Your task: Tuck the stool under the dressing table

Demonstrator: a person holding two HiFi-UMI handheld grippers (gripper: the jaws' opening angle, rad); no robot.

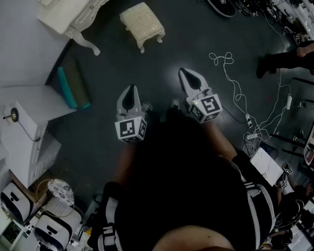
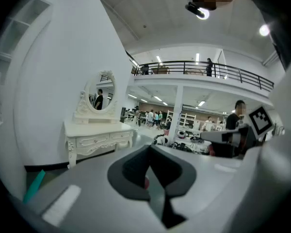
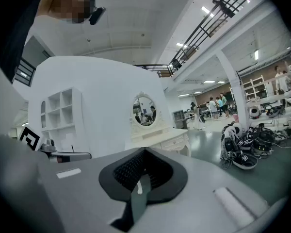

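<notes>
The stool point(image 1: 142, 21) stands out on the open floor point(image 1: 162, 56), just beside the front leg of the dressing table point(image 1: 78, 7) but clear of it, not yet under the top. It is a small cream piece with a padded, roughly square seat that looks lightly patterned, set on short curved legs. The table matches it: white, carved along its edges, on curled legs, with drawers and an oval mirror point(image 2: 101, 92) in an ornate frame, backed against a plain white wall. The left gripper point(image 1: 130, 89) and right gripper point(image 1: 185, 73) hang close in front of the person, side by side, tips aimed toward the stool and well apart from it. Both have their jaws pressed together with nothing between them. That probably suits the job, since a light stool on a smooth, hard floor can be nudged with closed tips instead of being lifted. Nearer the wall lies a teal board point(image 1: 68, 88). White cable point(image 1: 235, 88) loops over the floor to the right.
</notes>
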